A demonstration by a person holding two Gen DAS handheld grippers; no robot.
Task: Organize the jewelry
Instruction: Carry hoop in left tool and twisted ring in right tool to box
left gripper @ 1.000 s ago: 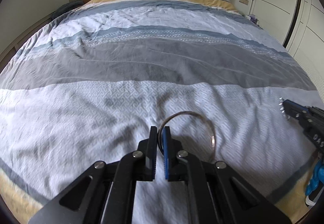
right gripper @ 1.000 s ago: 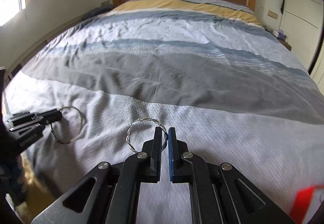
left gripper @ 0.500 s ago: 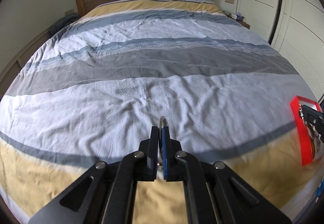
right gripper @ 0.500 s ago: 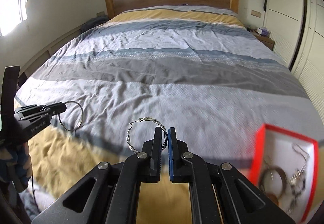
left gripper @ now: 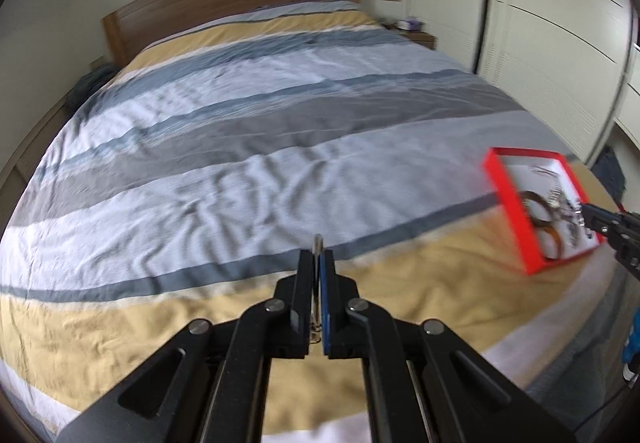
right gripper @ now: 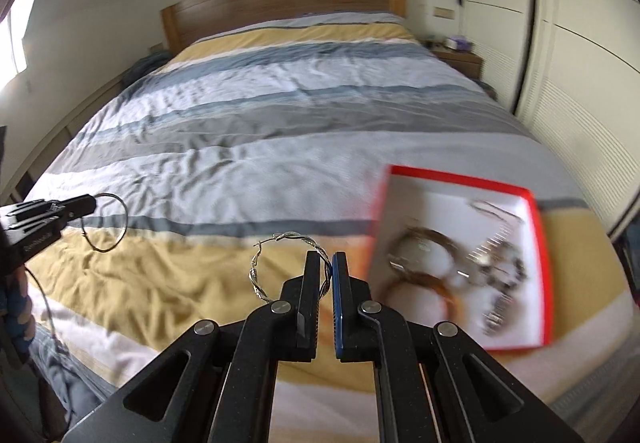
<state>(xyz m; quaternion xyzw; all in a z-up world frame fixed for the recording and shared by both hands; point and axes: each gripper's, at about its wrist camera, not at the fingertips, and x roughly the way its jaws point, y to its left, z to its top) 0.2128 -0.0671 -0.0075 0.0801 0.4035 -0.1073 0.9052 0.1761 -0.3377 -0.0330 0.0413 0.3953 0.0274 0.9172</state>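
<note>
My left gripper is shut on a thin plain hoop earring, seen edge-on between its tips; in the right wrist view the same gripper holds the hoop above the bed. My right gripper is shut on a twisted silver hoop earring, held in the air just left of a red-rimmed white box with several bracelets and other jewelry inside. The box also shows in the left wrist view, with the right gripper over it.
The bed has a striped grey, white, blue and yellow cover and a wooden headboard. White wardrobe doors run along the right. A bedside table stands by the headboard.
Both grippers have lifted off the bed with their hoops and swung right toward the red box, which has come into fuller view. The left hoop now shows edge-on.
</note>
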